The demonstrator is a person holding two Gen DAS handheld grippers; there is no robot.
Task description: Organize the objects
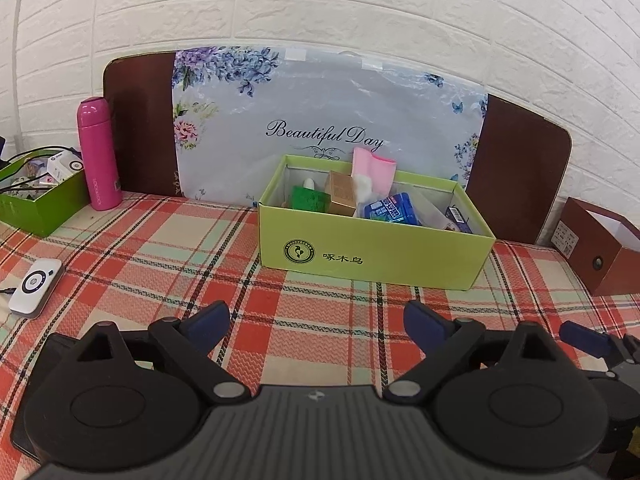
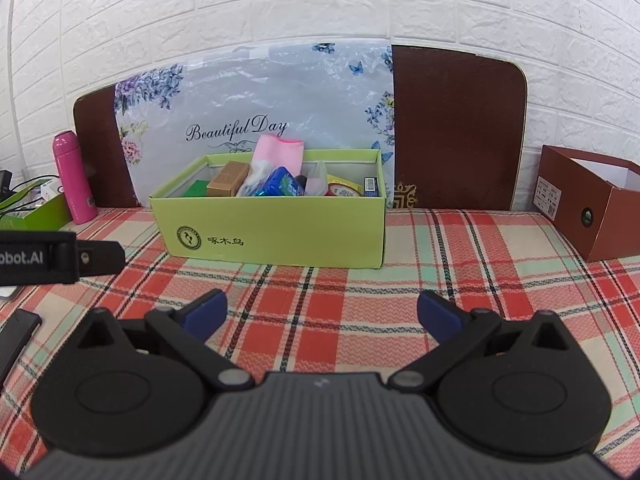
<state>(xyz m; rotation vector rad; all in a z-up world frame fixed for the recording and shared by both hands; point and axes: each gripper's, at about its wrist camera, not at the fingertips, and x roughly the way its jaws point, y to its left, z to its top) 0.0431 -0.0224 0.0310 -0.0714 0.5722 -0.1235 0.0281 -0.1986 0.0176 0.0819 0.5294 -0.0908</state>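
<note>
A light green cardboard box (image 1: 372, 256) (image 2: 276, 232) stands on the plaid tablecloth, filled with small items: a pink pouch (image 1: 374, 168), a gold carton (image 1: 340, 198), a blue packet (image 1: 390, 208) and a green box (image 1: 310, 200). My left gripper (image 1: 316, 320) hovers over the cloth in front of the box, jaws wide apart and empty. My right gripper (image 2: 320, 312) is likewise open and empty, short of the box. In the right wrist view, the left gripper's finger (image 2: 100, 258) pokes in from the left edge.
A pink flask (image 1: 98, 154) (image 2: 74, 178) and a darker green box (image 1: 44, 200) of odds and ends stand at the left. A white device (image 1: 36, 286) lies on the cloth. A brown open box (image 1: 600, 248) (image 2: 592, 216) sits at the right. A floral board leans on the wall.
</note>
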